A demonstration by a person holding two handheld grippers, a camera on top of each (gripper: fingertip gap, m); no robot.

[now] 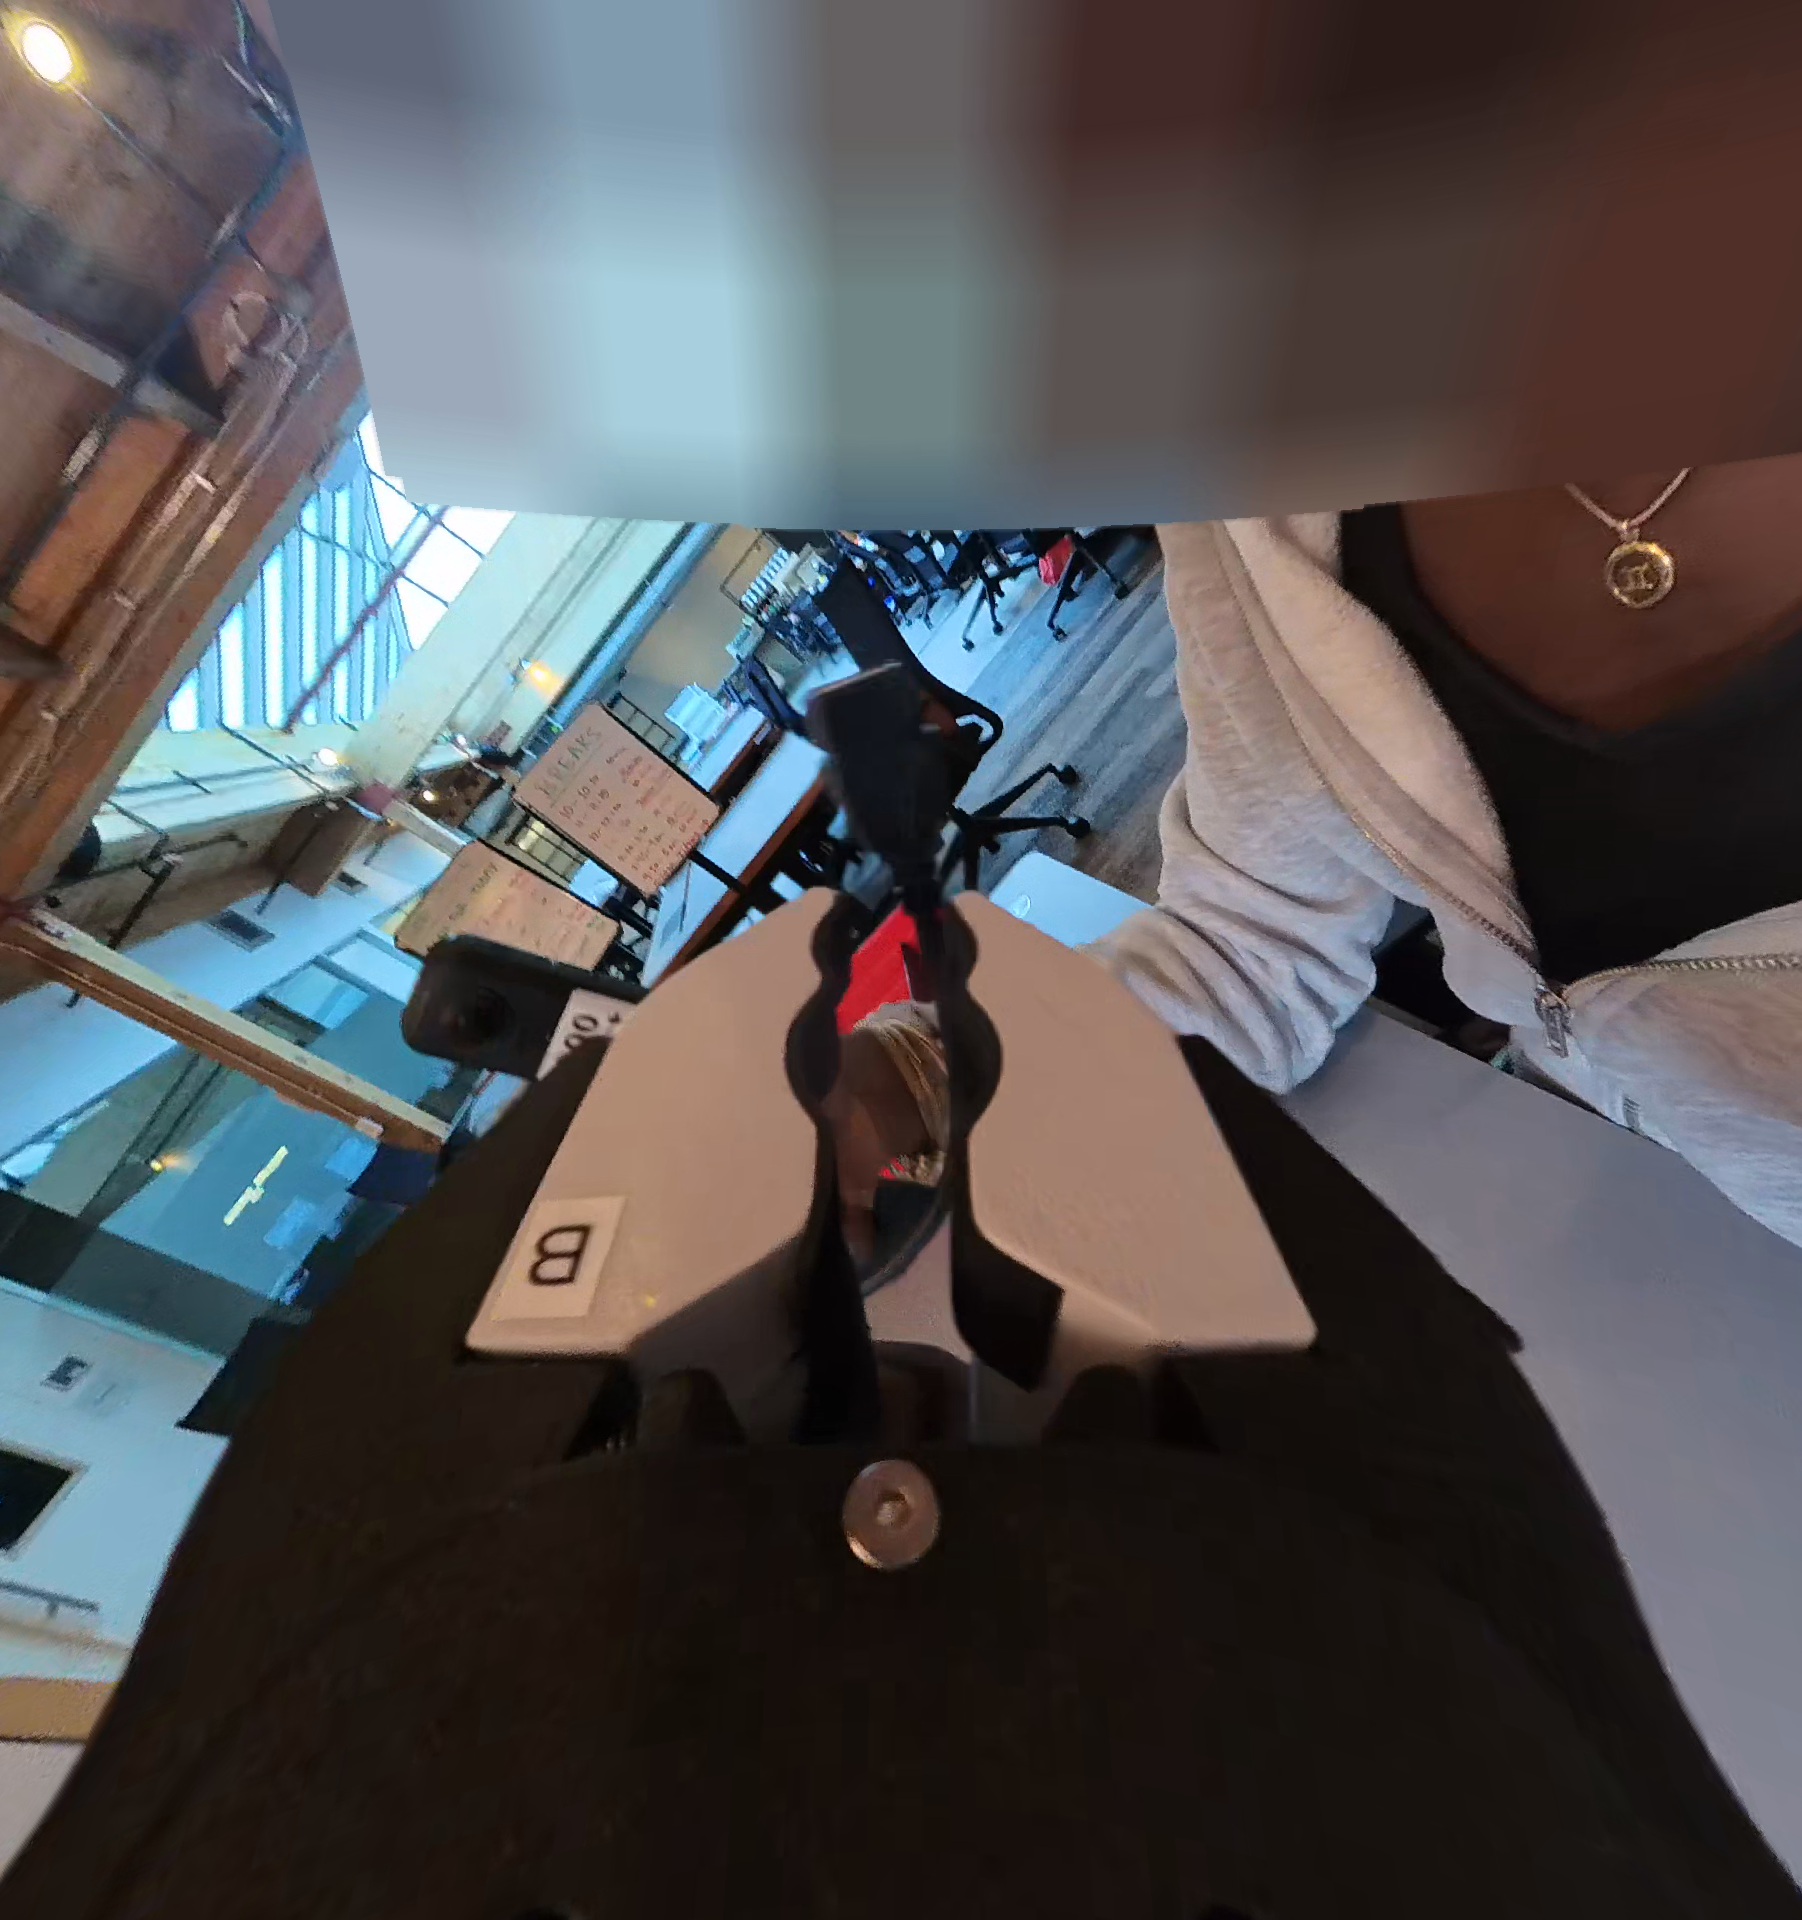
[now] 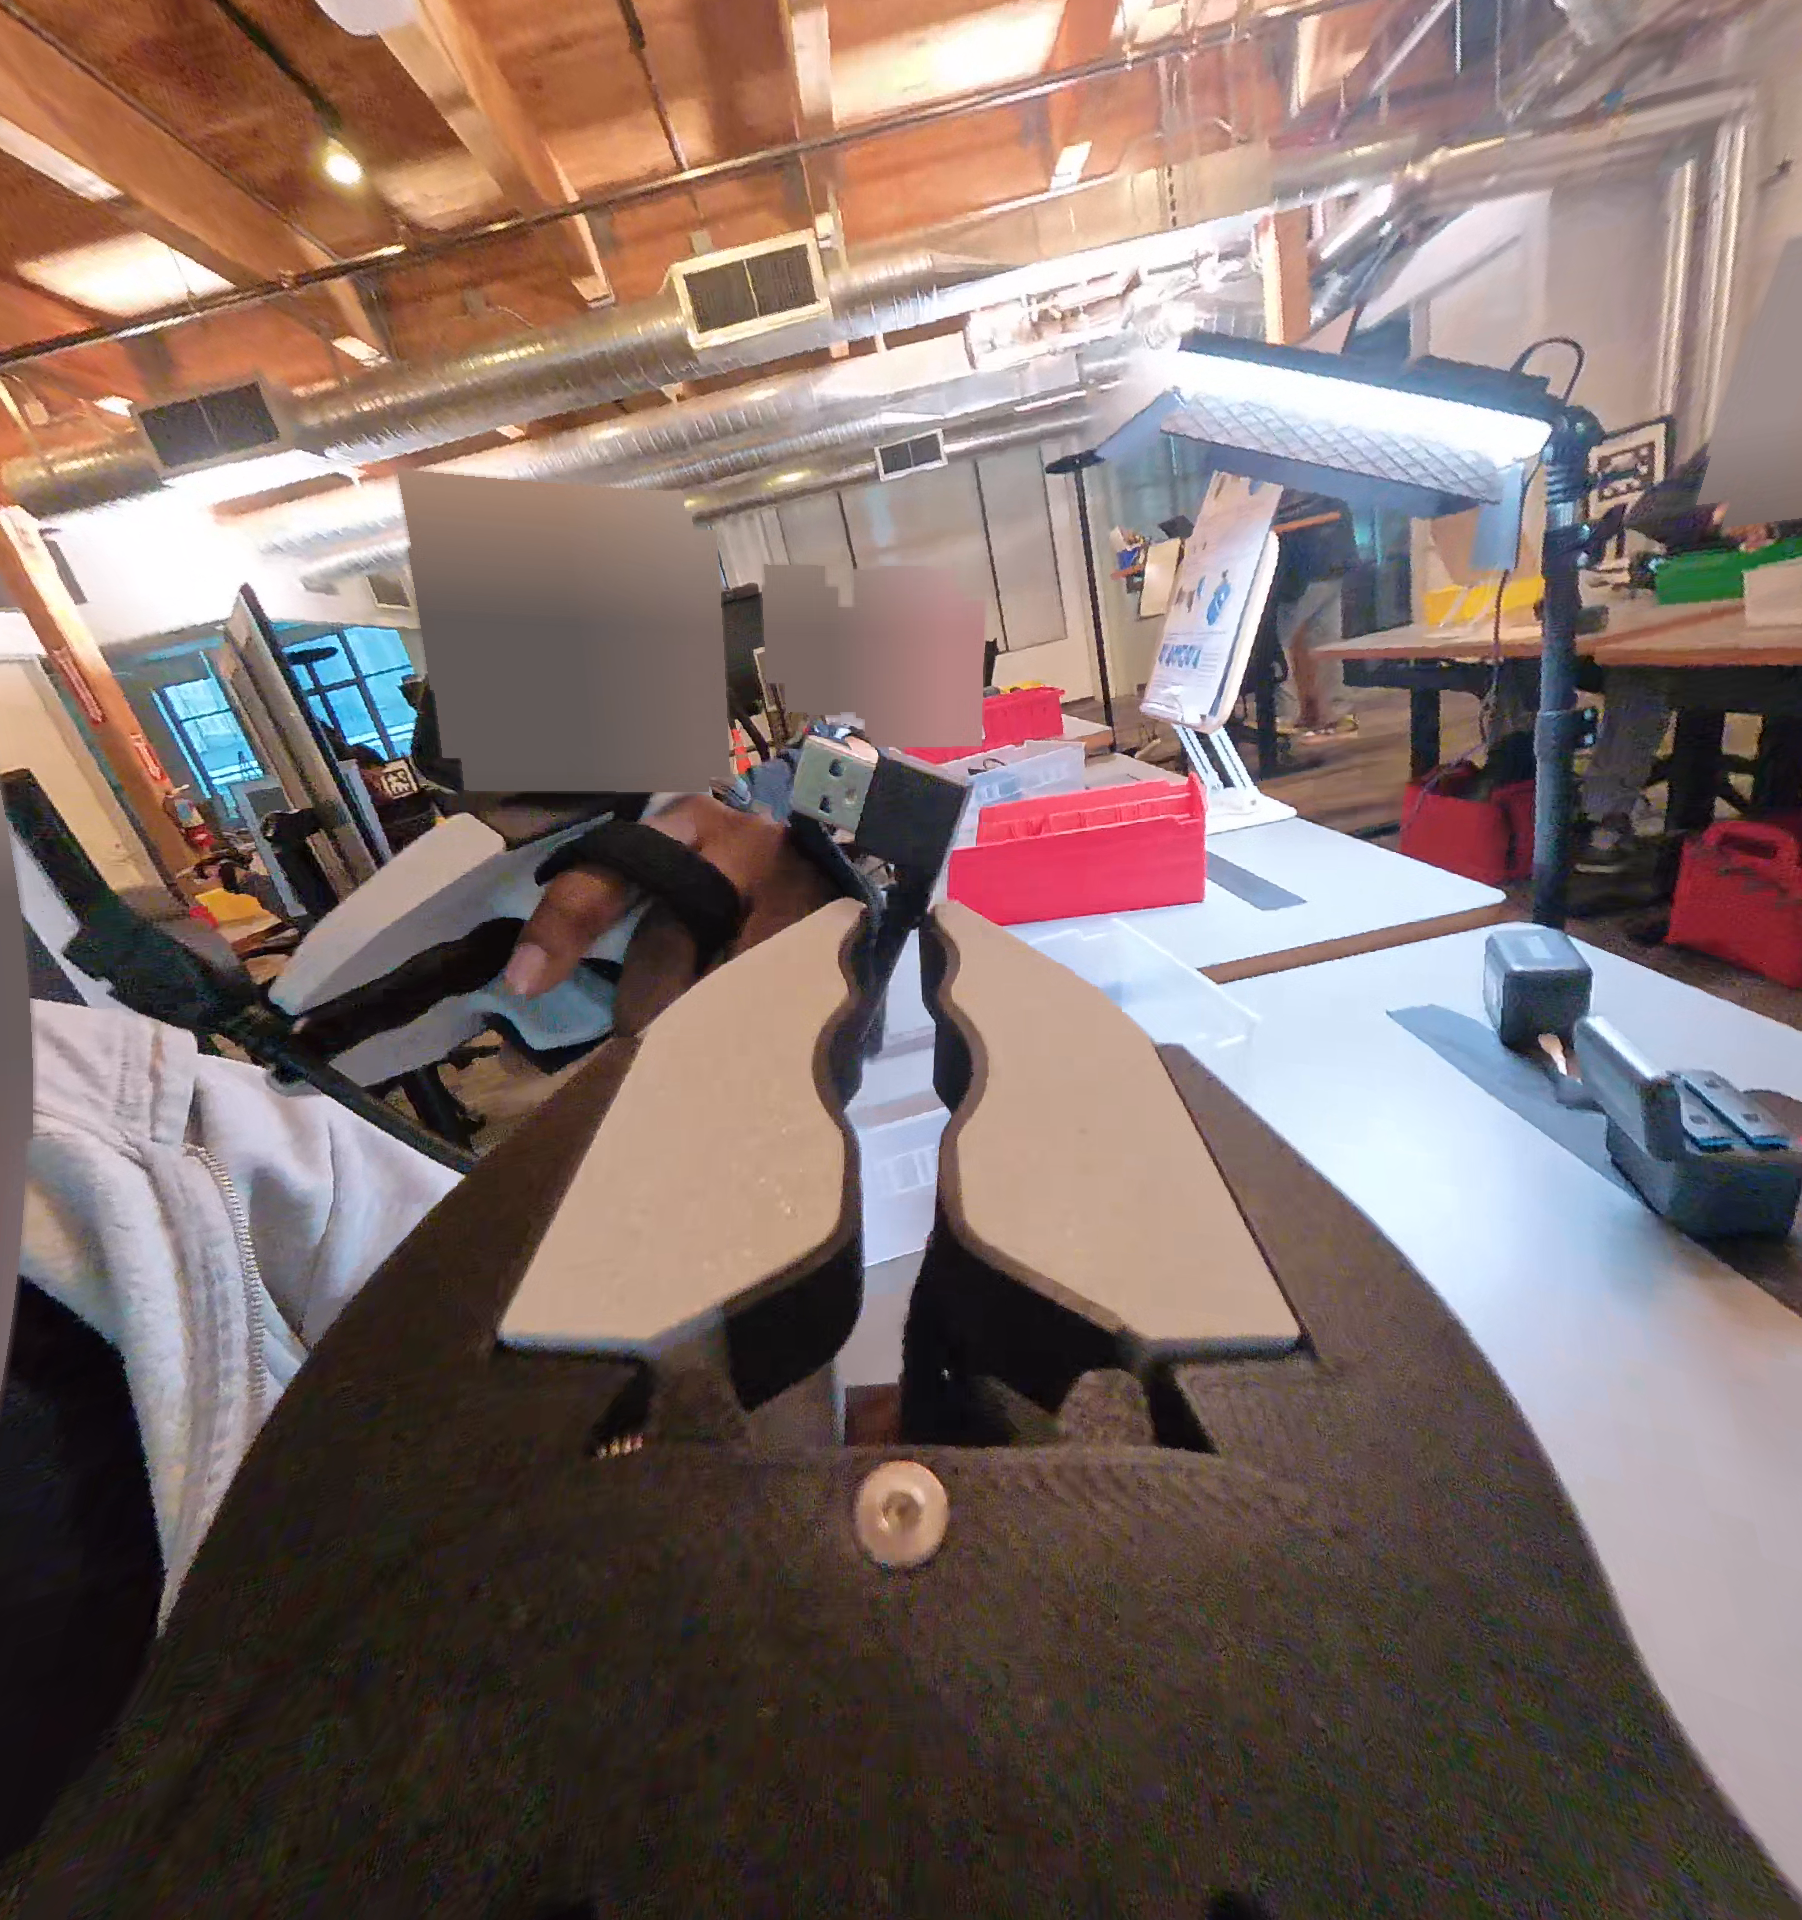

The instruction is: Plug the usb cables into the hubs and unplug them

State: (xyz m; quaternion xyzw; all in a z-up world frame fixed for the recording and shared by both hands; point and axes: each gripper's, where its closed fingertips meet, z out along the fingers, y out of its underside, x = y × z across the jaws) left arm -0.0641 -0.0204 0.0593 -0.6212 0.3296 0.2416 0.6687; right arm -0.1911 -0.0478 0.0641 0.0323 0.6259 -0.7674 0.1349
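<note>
In the left wrist view my left gripper (image 1: 892,909) is shut on a thin black usb cable (image 1: 941,1039). Its black plug (image 1: 881,748) sticks out past the fingertips, raised in the air toward the person. In the right wrist view my right gripper (image 2: 897,914) is shut on another black cable, whose usb plug (image 2: 876,795) shows its metal end just beyond the tips. A dark grey hub (image 2: 1697,1153) lies on the white table (image 2: 1448,1299) to the right, joined to a black block (image 2: 1536,982). The left gripper (image 2: 388,935) is seen at the left, a hand on it.
The person in a light grey hoodie (image 1: 1344,831) is close on the right of the left wrist view. A red bin (image 2: 1084,847) and a clear tub (image 2: 1136,977) stand on the table ahead. A lamp pole (image 2: 1557,675) rises behind the hub. My right fingertips sit around 12 centimeters from my left ones.
</note>
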